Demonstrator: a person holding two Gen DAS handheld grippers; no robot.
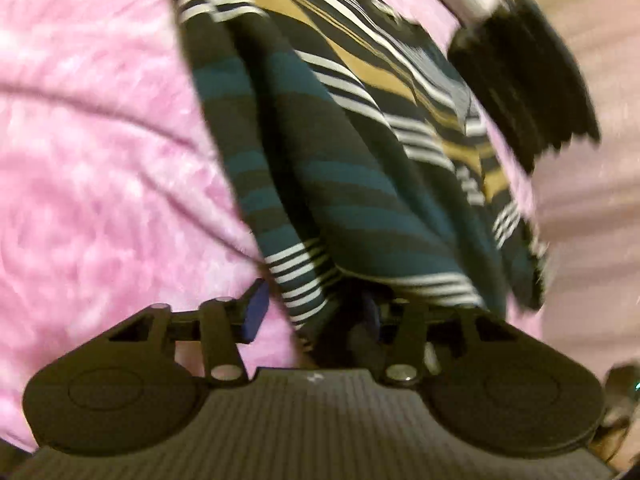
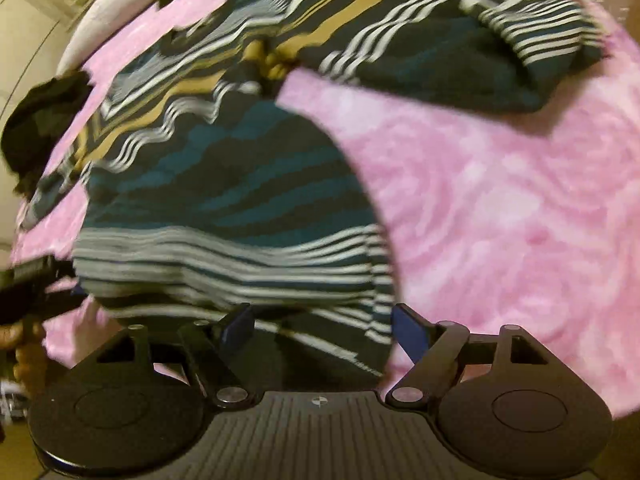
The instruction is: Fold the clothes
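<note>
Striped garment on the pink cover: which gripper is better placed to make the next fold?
Probably left. The left gripper has the striped garment's hem bunched between its fingers. The right gripper stands open, hem lying loose between its pads, so it would need to regrip first.

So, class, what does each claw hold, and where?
Right claw: nothing, open around the striped shirt at its hem. Left claw: shirt hem inside it; grip cannot be told.
</note>
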